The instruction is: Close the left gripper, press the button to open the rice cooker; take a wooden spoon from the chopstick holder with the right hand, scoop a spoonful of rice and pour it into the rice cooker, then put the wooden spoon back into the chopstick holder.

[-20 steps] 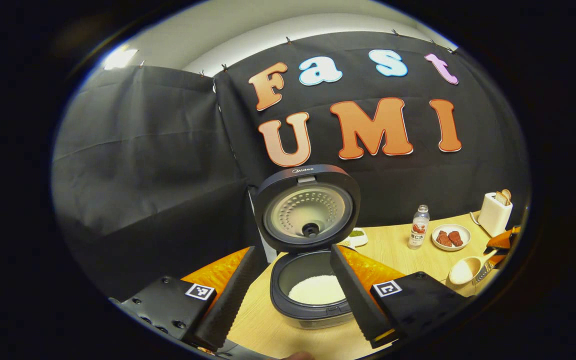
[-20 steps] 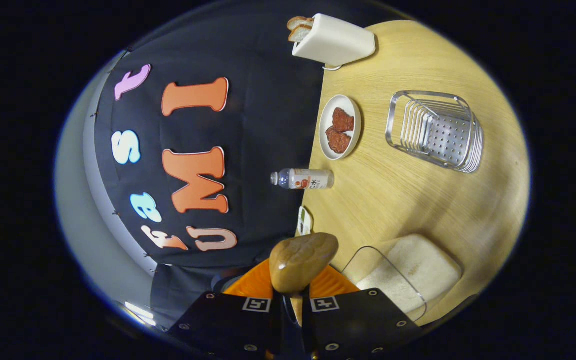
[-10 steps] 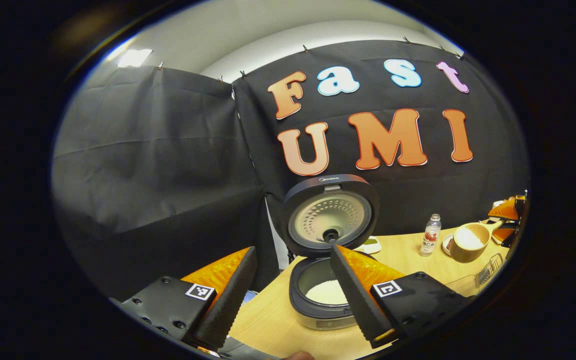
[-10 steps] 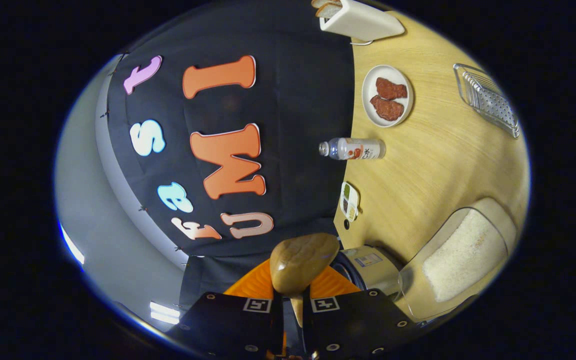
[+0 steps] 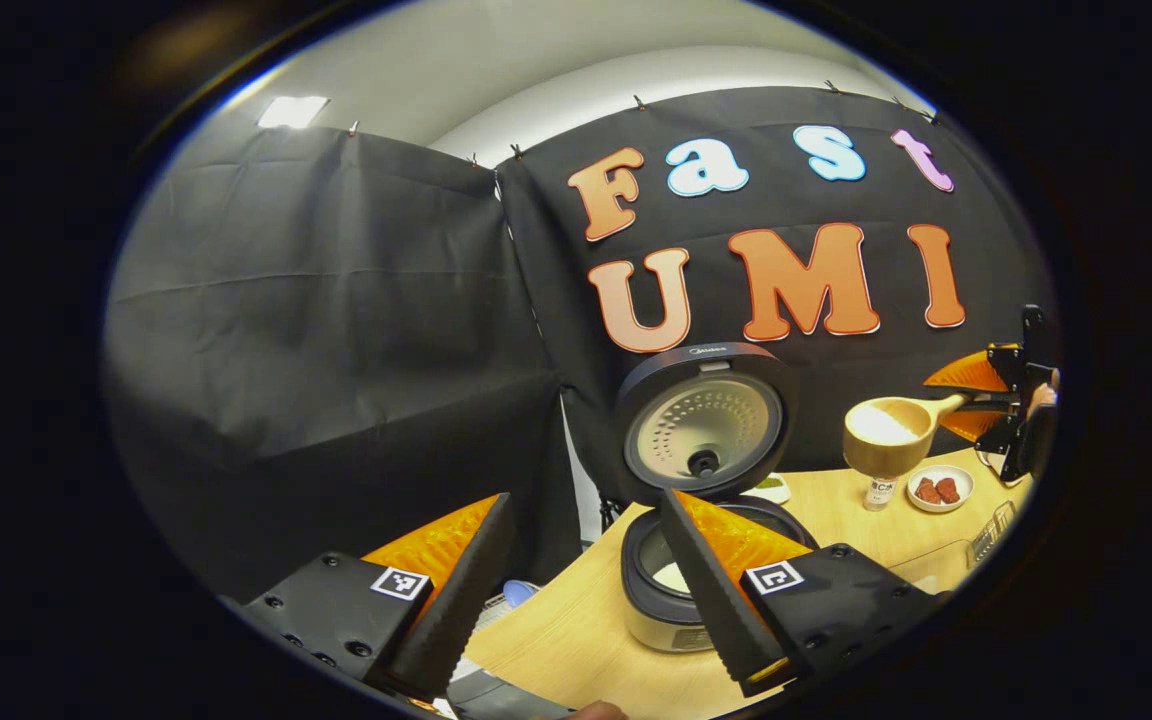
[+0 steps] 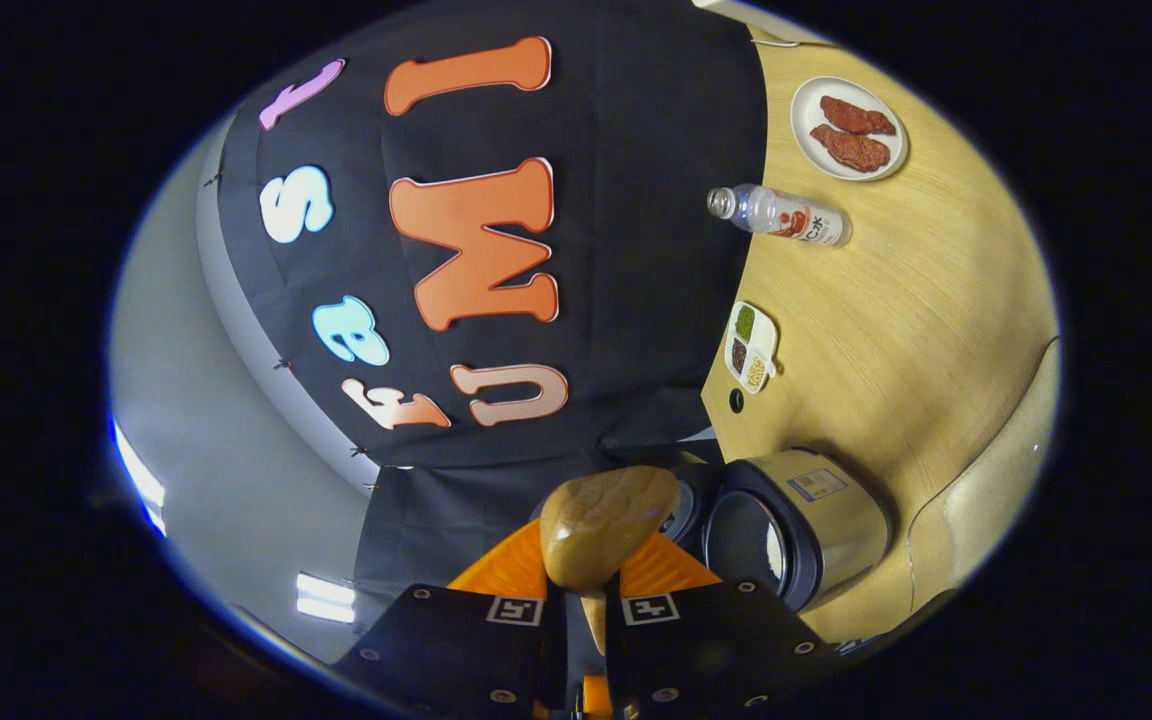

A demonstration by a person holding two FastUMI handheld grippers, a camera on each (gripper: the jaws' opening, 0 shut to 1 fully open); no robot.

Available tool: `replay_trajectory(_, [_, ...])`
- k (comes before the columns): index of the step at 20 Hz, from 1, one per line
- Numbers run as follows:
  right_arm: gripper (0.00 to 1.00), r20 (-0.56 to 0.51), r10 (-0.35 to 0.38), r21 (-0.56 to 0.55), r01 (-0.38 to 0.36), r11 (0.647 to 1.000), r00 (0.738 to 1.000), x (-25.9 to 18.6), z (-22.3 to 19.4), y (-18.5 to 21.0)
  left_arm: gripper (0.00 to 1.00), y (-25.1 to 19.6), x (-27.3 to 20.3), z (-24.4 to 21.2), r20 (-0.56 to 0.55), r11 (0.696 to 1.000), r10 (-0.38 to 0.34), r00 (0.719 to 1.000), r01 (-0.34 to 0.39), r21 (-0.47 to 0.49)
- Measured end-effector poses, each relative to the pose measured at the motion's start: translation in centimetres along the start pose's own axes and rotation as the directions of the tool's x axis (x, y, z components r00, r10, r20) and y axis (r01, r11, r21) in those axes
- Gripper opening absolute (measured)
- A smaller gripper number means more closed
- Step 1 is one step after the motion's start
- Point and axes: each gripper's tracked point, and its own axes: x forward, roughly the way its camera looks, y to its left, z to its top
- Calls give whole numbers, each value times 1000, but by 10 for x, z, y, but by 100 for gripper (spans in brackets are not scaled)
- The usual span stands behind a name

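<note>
Rice cooker (image 5: 701, 560) open, wooden table (image 5: 586, 640) (black-draped booth)

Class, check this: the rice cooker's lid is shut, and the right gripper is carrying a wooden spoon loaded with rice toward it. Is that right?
Not quite. The rice cooker has its lid standing open, with white rice in the pot, as the left gripper view shows. The rest holds: the right gripper carries the wooden spoon loaded with rice toward the cooker.

Rice cooker (image 5: 696, 560) open; rice-filled wooden spoon (image 5: 886, 432) aloft.
</note>
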Motion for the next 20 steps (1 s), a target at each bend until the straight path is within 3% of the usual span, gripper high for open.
replay_trajectory(2, [10,-17,-5,-19,5,1000,1000,17,-8,2,92,7,0,-3,1,1000,13,1000,-13,-3])
replay_trajectory(6, [14,-47,-5,-38,3,999,999,47,-24,4,92,23,3,-9,-5,999,42,999,-42,-3])
replay_trajectory(7, [14,-57,-10,-49,7,999,998,55,-28,2,99,28,3,-12,-10,999,49,999,-49,-4])
replay_trajectory(9, [14,-71,-35,-71,30,997,997,69,-36,-6,99,35,4,-19,-23,998,62,998,-62,-6])
replay_trajectory(10, [10,-66,-51,-87,46,995,996,76,-38,-12,99,39,6,-22,-29,998,68,997,-68,-5])
replay_trajectory(12, [14,-66,-93,-141,83,986,993,90,-43,-26,99,43,8,-24,-33,997,76,997,-76,-2])
replay_trajectory(16, [14,-50,-179,-292,157,943,983,111,-47,-51,99,47,13,-27,-39,996,84,996,-84,3])
replay_trajectory(20, [14,-39,-244,-418,206,885,969,126,-56,-65,99,30,16,-27,-35,999,44,998,-44,-2])
